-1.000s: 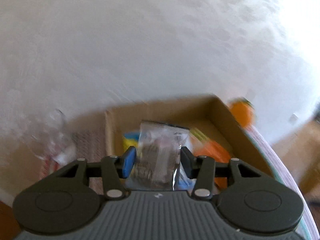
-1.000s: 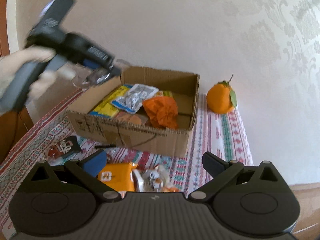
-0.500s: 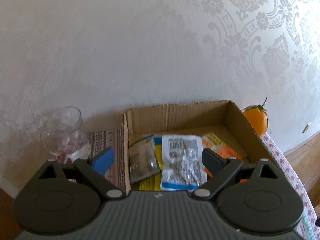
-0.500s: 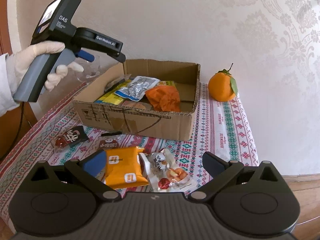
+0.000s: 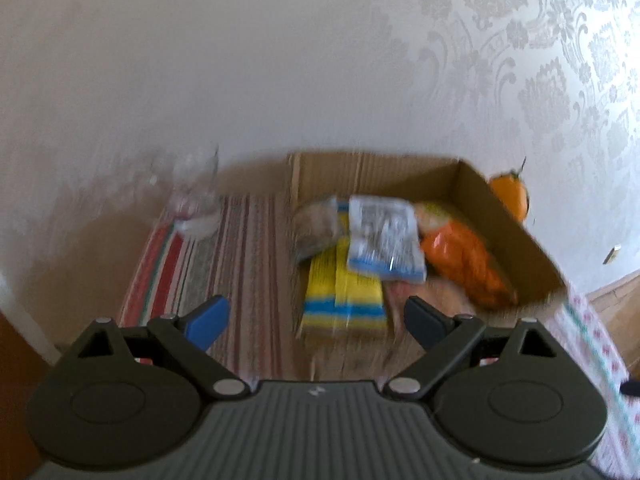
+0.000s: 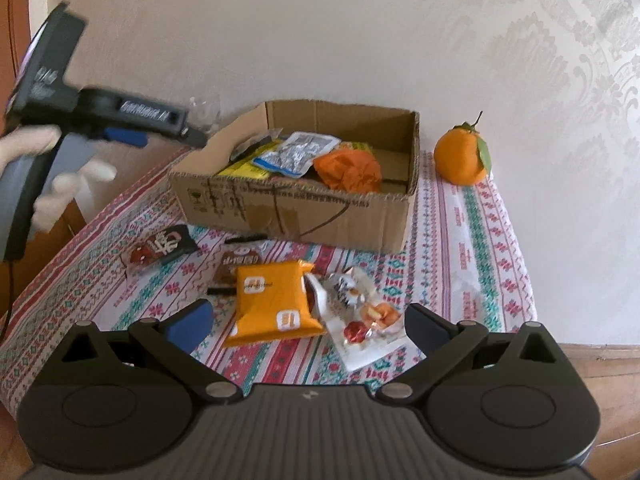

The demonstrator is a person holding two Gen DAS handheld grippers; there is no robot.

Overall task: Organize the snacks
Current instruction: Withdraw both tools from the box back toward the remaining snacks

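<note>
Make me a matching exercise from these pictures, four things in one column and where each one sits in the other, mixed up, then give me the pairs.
Things:
1. orange fruit
2. yellow packet
3. silver pouch
4. wine glass

Places:
A. inside the cardboard box
B. on the tablecloth, right of the box, by the wall
C. on the tablecloth, left of the box, by the wall
D. on the tablecloth in front of the box, ahead of the right gripper

Pairs: 1-B, 2-D, 3-A, 4-C
</note>
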